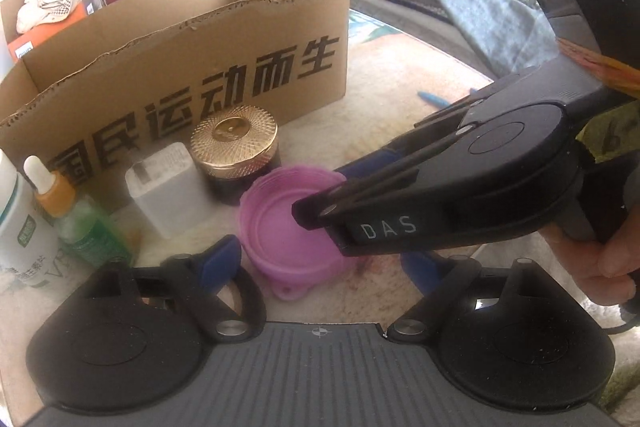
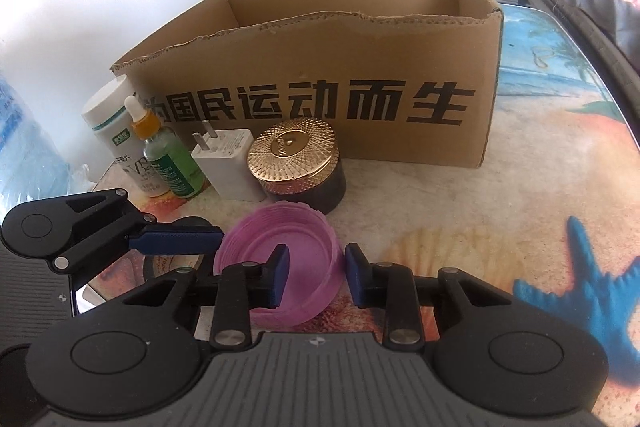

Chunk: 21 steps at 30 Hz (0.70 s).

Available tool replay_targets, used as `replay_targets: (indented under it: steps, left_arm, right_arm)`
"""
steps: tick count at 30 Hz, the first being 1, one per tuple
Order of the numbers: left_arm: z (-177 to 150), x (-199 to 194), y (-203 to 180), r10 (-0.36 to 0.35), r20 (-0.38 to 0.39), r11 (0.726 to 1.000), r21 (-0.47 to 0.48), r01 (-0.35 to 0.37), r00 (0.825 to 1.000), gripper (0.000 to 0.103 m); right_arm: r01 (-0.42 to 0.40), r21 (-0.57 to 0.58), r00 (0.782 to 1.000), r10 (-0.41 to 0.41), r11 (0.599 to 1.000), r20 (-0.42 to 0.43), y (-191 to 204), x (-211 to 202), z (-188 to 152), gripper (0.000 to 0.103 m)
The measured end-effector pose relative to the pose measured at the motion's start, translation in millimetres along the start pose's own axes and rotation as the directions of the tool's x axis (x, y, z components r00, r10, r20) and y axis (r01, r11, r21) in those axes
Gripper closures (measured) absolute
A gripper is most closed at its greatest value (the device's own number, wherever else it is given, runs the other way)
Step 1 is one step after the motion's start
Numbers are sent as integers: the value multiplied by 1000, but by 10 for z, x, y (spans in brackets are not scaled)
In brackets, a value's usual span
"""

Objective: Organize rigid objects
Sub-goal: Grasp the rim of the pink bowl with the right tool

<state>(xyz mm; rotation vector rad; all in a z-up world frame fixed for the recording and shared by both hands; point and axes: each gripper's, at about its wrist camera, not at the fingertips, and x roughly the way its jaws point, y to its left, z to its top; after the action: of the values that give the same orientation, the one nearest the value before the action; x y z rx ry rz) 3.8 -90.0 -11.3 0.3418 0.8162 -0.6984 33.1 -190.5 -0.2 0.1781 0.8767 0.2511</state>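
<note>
Cardboard box (image 2: 320, 75) with black printed characters stands open-topped at the back of the table (image 2: 520, 187), which has a beach-print cover with a blue starfish (image 2: 588, 283). In front of the box, left to right: white bottle (image 2: 106, 115), green dropper bottle (image 2: 168, 155), white charger plug (image 2: 230, 163), dark jar with gold lid (image 2: 296, 155). The jar sits just behind the purple lid and nearly touches it.

Purple lid (image 2: 280, 259) lies open side up on the table, near both grippers.

Right gripper (image 2: 316, 279): jaws partly open and straddling the lid's right wall, left finger inside the rim, right finger outside. Not clamped; a gap shows at the outer pad. In the left wrist view it comes in low from the right, nearly level, tip over the lid's right edge, a bare hand (image 1: 604, 259) on the handle.

Left gripper (image 1: 316, 267): jaws spread wide, holding nothing. Blue fingers flank the lid's near side, low over the table. In the right wrist view its one visible finger reaches the lid's left rim; contact unclear.
</note>
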Motion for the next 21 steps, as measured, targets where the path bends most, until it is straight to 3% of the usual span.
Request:
replay_targets:
  steps: [12, 21]
  left_arm:
    - [41, 70, -125, -12, -10, 999, 39, 13, 1000, 15]
    - [65, 108, -347, -79, 11, 994, 72, 78, 997, 15]
  right_arm:
    - [15, 13, 1000, -15, 1000, 21, -114, -29, -43, 72]
    - [23, 115, 999, -28, 993, 40, -403, -185, -149, 72]
